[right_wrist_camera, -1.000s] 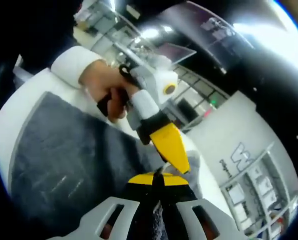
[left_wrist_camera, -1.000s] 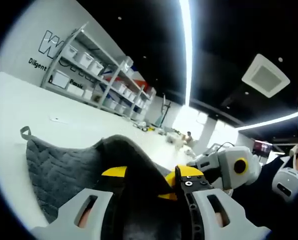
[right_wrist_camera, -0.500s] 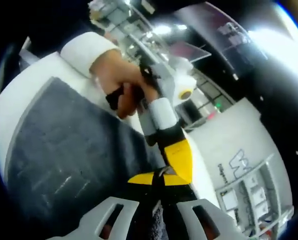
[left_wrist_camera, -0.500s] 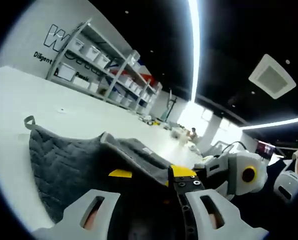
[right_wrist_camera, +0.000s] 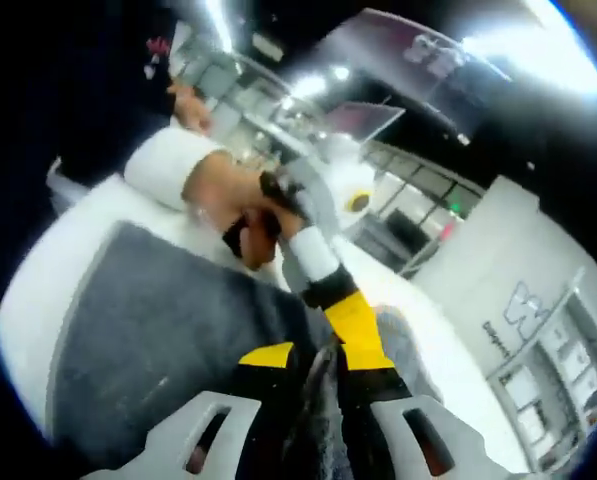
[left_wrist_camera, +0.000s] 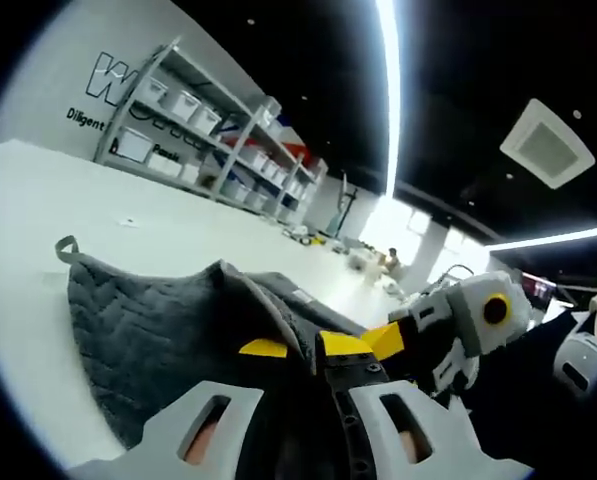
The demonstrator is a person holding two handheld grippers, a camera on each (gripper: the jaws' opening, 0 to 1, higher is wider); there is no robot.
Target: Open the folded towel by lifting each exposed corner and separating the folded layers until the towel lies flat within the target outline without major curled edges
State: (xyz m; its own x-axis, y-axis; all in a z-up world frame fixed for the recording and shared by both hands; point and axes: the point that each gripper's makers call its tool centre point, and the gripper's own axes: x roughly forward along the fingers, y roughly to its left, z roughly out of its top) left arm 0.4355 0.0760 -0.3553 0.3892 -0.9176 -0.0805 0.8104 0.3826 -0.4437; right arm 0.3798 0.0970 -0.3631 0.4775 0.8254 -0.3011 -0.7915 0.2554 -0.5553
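A dark grey quilted towel (left_wrist_camera: 148,320) lies on the white table (left_wrist_camera: 48,200), with a small hanging loop (left_wrist_camera: 66,243) at its far left corner. Its near edge is raised in a fold that runs between the yellow tips of my left gripper (left_wrist_camera: 306,348), which is shut on it. My right gripper (left_wrist_camera: 390,338) comes in from the right, its tip right beside the left one's. In the right gripper view the towel (right_wrist_camera: 158,340) spreads to the left, and my right gripper (right_wrist_camera: 316,365) holds a ridge of fabric. The left gripper (right_wrist_camera: 353,330), held by a hand (right_wrist_camera: 228,195), reaches down to the same spot.
White table (right_wrist_camera: 38,290) surface shows around the towel on the left and far sides. Shelving with white bins (left_wrist_camera: 178,110) lines the far wall, well away. A white sleeve (right_wrist_camera: 163,160) is above the towel.
The left jaws have closed in on the raised fold. The fold now sits lower over the table. The left gripper has come close against the right one's tips, which stand a little wider.
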